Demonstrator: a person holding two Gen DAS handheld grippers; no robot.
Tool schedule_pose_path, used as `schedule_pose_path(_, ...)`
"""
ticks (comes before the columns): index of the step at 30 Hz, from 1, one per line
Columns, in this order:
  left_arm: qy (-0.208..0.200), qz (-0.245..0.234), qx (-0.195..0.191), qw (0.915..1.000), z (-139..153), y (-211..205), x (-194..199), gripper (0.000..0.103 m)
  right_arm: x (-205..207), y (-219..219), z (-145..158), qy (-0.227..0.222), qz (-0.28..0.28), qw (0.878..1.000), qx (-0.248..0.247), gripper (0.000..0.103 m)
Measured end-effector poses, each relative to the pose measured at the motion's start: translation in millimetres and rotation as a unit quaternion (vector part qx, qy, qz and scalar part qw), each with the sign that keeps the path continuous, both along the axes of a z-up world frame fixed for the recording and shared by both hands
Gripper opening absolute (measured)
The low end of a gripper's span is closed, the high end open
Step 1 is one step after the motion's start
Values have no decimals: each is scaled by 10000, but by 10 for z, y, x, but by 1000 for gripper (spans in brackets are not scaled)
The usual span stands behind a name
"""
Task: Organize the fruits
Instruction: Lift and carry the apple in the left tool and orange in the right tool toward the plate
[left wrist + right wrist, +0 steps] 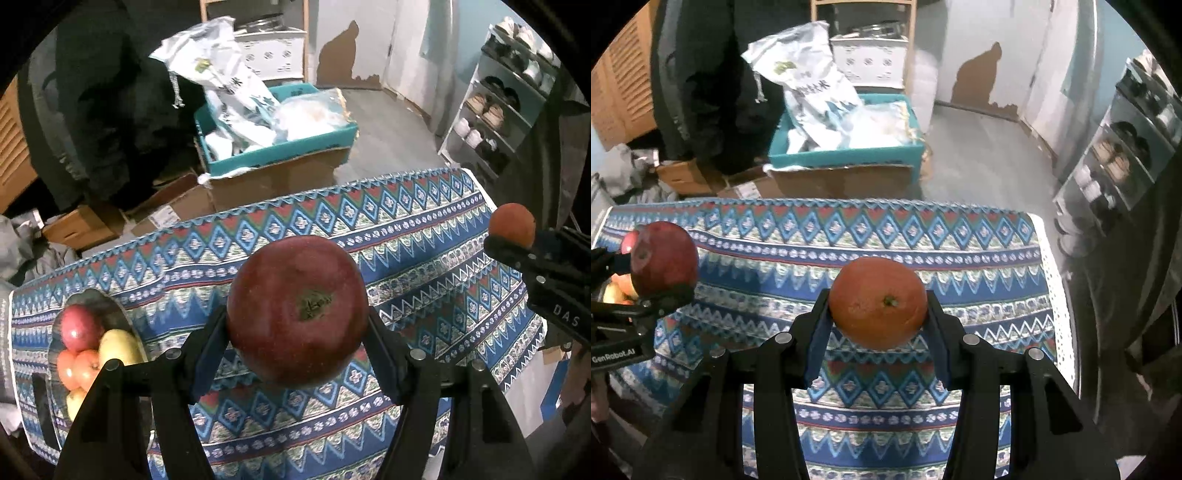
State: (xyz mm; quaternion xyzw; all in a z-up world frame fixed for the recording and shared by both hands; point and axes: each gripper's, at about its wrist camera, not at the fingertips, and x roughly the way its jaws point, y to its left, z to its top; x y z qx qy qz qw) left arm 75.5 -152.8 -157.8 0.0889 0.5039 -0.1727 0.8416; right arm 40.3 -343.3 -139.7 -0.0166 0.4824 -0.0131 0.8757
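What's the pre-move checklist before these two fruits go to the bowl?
1. Left gripper clamped on red apple: ok.
2. Right gripper clamped on orange: ok.
3. Both fruits lifted off the patterned cloth: ok.
4. The two grippers apart, not touching: ok.
5. Room in the fruit bowl, which already holds several fruits: cannot tell, partly hidden.
6. Cloth between the grippers and the bowl free of obstacles: ok.
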Motion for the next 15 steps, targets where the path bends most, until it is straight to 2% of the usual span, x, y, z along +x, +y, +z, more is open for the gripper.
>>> schedule_pose_path(5, -117, 40, -106, 9999, 155, 187, -58, 72, -5, 193, 109, -84, 195, 9998, 41, 47)
schedule_pose_path(15, -442, 140, -31, 9989, 358, 534, -181, 72, -19, 589, 271, -228, 545, 9982, -48, 47)
